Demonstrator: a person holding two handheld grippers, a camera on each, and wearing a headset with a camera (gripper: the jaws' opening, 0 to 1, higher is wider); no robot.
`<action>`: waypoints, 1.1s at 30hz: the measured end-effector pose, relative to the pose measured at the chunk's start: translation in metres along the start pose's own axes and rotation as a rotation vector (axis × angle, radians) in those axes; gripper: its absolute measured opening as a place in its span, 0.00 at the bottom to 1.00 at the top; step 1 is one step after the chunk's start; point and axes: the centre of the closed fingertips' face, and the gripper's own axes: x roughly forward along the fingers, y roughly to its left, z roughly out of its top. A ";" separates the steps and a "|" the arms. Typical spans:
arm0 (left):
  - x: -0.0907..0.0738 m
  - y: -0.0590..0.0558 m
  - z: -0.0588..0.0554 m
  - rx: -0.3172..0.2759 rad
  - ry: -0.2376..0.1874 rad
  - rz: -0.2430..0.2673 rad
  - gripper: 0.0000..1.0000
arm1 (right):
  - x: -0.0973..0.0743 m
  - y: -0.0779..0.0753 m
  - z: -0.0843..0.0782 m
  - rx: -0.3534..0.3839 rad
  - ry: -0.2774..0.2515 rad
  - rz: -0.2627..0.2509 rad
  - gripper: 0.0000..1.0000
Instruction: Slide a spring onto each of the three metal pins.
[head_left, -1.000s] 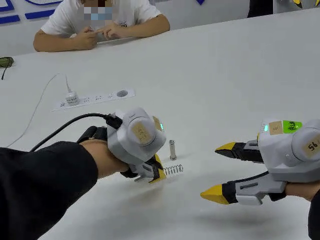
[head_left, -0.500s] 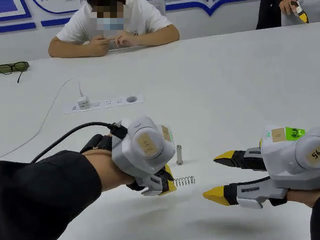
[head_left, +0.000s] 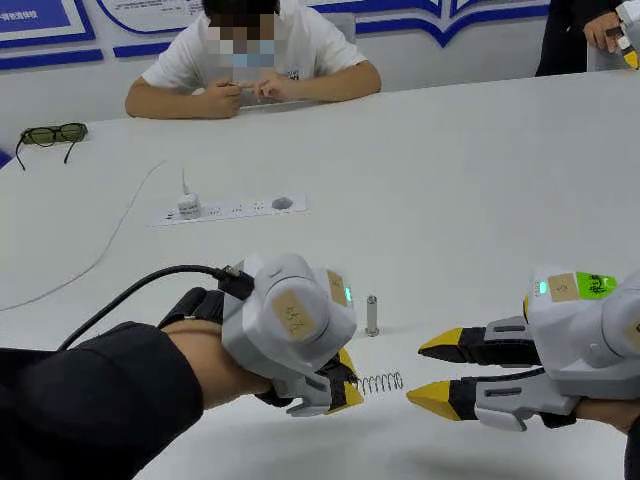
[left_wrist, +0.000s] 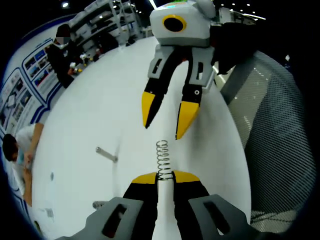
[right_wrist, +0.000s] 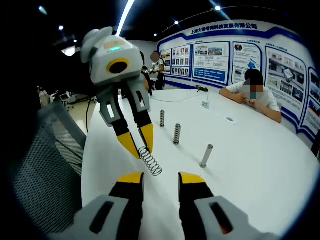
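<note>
My left gripper (head_left: 345, 378) is shut on one end of a small coil spring (head_left: 381, 382), which sticks out level toward the right, just above the white table. In the left gripper view the spring (left_wrist: 162, 156) rises from the closed yellow tips (left_wrist: 159, 176). My right gripper (head_left: 430, 370) is open, its tips just right of the spring's free end and not touching it. A bare metal pin (head_left: 372, 315) stands upright behind the spring. In the right gripper view my own gripper (right_wrist: 156, 178) is open below the spring (right_wrist: 150, 161), the bare pin (right_wrist: 206, 155) stands to the right, and two pins carry springs (right_wrist: 176, 133) (right_wrist: 162, 118).
A white power strip (head_left: 230, 210) with a plugged-in charger and cable lies further back. Glasses (head_left: 55, 133) rest at the far left. A person sits at the table's far side. A black cable trails from the left gripper. A mesh chair back (right_wrist: 47, 165) stands beside the table.
The head camera has tilted up. My right gripper has come closer to the spring's free end and its jaws have narrowed. The left gripper still holds the spring.
</note>
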 end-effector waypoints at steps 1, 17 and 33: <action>0.000 -0.002 0.000 0.000 -0.003 0.000 0.10 | 0.001 0.002 0.000 0.000 0.001 0.008 0.27; -0.009 -0.012 0.010 0.012 -0.051 -0.001 0.10 | 0.006 0.020 0.001 0.008 -0.006 0.098 0.20; -0.008 -0.016 0.009 0.013 -0.071 -0.004 0.10 | 0.008 0.027 0.003 0.024 -0.010 0.133 0.14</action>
